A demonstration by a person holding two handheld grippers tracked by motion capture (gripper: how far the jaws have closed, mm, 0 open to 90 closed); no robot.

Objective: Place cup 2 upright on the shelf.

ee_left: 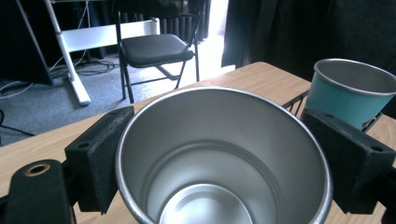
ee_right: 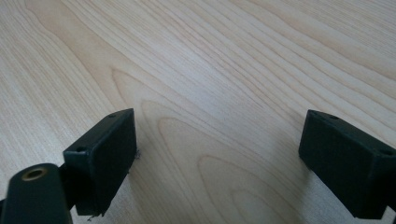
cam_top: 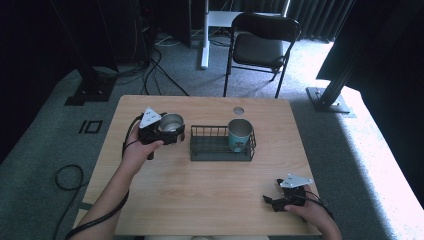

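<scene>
Steel cup sits clamped in the left gripper, jaws on its outer wall, just left of the wire rack holding a teal cup. Looks light, rigid, slick, so squeeze mid-wall. Right gripper rests wide open, empty.

A light wooden table is seen, its grain running lengthwise. A black wire rack is set on it just right of the left gripper, well apart from the right gripper, which is rested on the wood near the front right corner. A round grommet is let into the top beyond the rack.
</scene>
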